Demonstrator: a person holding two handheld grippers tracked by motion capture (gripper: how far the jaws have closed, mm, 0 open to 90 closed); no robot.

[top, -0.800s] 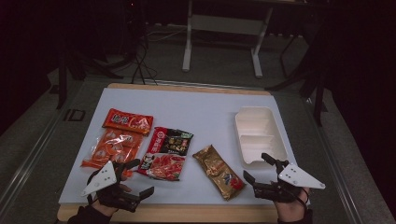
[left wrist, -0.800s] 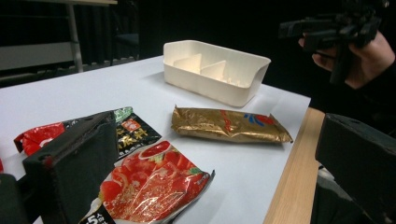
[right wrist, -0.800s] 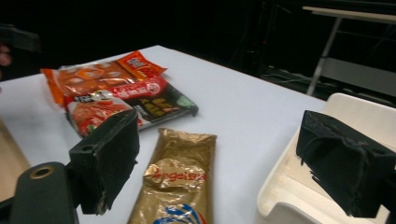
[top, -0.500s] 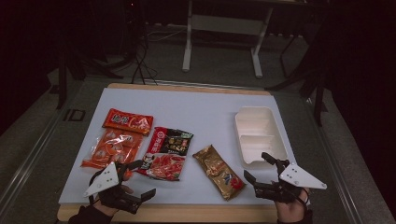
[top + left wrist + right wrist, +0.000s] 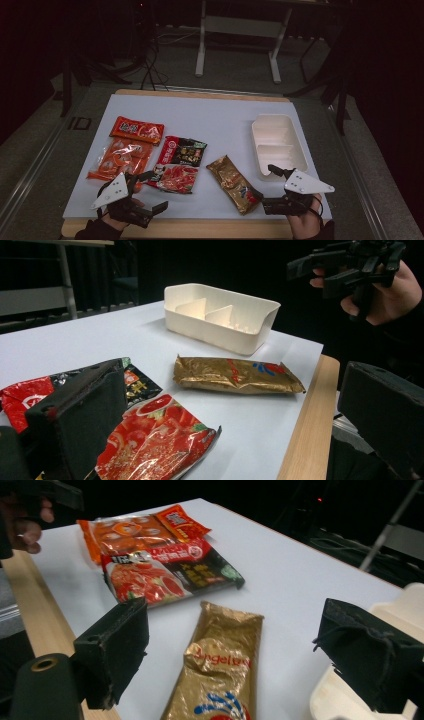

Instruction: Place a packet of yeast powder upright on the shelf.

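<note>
My left gripper stands open at the table's front left, its far jaw over the near corner of a red and black snack packet. At the front right my right gripper is open too, its jaws pointing left just past the near end of a gold packet. In the left gripper view the gold packet lies ahead between the jaws, apart from them. The right gripper view has the gold packet lying lengthwise between its open jaws, untouched. A white divided box sits empty at the right.
An orange packet and a red packet lie at the left on the pale mat. The wooden table edge runs along the front. Dark floor, cables and a stand's legs lie beyond.
</note>
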